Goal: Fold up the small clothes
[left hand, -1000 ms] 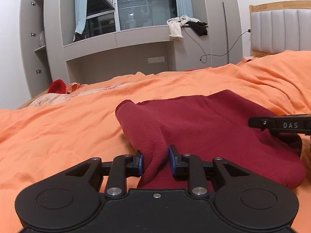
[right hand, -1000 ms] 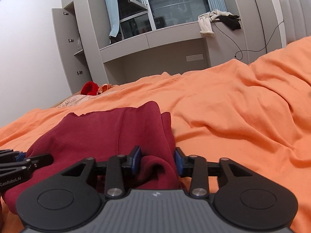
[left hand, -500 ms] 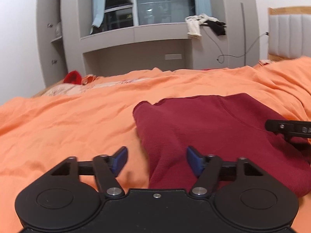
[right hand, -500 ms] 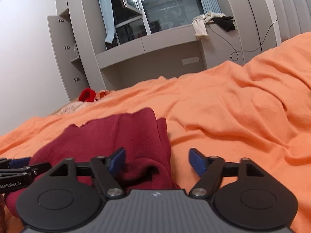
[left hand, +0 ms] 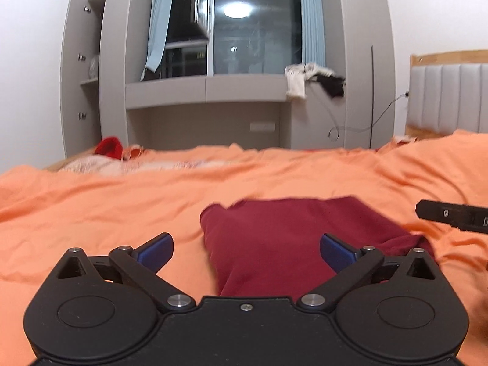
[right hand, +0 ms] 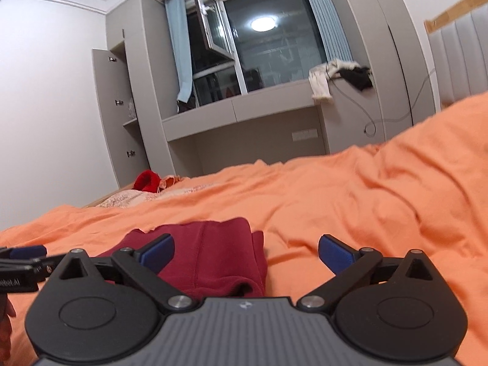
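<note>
A dark red garment (left hand: 289, 222) lies folded on the orange bed cover (left hand: 91, 207). My left gripper (left hand: 245, 241) hovers just above its near left end, jaws opening wide, the blue pads clear of the cloth. In the right wrist view the same garment (right hand: 213, 253) shows its right end with a stitched seam. There my right gripper (right hand: 245, 241) is also opening, its left pad over the cloth and its right pad over bare cover, neither pressing. A finger of the right gripper (left hand: 451, 216) shows at the left view's right edge. The left gripper (right hand: 21, 256) shows at the other view's left edge.
A bright red item (left hand: 108, 148) and a pale patterned cloth lie at the bed's far left. Grey built-in cabinets and a window ledge with draped clothes (left hand: 297, 82) stand behind the bed. A padded headboard (left hand: 448, 97) is at the right.
Both grippers were shut on the red garment's near edge; they have opened wide, let it go, and drawn back and upward. The garment has settled flat on the cover.
</note>
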Demonstrator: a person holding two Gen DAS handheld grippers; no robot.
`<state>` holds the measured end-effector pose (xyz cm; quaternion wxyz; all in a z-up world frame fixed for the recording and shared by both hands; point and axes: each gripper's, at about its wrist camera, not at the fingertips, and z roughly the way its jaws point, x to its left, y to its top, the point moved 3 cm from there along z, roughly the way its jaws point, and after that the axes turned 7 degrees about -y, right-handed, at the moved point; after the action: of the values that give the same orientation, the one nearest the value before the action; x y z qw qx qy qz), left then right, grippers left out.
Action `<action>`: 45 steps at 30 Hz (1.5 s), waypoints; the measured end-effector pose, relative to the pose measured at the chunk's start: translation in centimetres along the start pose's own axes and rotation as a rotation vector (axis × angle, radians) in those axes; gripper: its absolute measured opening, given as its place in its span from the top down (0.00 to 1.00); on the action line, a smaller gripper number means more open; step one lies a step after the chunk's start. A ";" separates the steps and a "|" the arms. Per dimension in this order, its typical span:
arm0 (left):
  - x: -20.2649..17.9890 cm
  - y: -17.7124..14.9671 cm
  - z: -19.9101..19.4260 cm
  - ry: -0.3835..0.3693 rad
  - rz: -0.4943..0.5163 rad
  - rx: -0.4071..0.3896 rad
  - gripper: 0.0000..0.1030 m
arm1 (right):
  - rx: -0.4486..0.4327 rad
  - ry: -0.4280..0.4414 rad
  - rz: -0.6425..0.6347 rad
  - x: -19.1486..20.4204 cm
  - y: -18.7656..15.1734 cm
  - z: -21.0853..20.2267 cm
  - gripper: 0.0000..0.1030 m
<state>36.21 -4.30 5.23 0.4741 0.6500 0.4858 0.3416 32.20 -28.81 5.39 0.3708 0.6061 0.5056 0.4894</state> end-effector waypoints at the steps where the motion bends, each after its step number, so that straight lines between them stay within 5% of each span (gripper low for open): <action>1: -0.1 0.1 -0.5 -0.006 -0.001 -0.016 0.01 | -0.015 0.000 -0.007 0.0 0.2 -0.6 0.00; 19: -1.7 -1.4 -10.1 0.003 -0.053 -0.225 0.01 | -0.235 -0.008 -0.102 2.0 -0.7 -10.8 0.00; 30: -1.6 -4.3 -14.4 0.027 -0.107 -0.217 0.01 | -0.254 -0.008 -0.120 3.0 -3.0 -15.0 0.00; 45: -1.9 -8.5 -17.4 0.049 -0.120 -0.100 0.01 | -0.202 -0.063 -0.111 3.2 -7.1 -20.0 0.00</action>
<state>17.30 -0.55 2.77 0.5134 0.5867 0.5177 0.3524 11.11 -25.12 4.32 0.4721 0.5518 0.4744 0.4976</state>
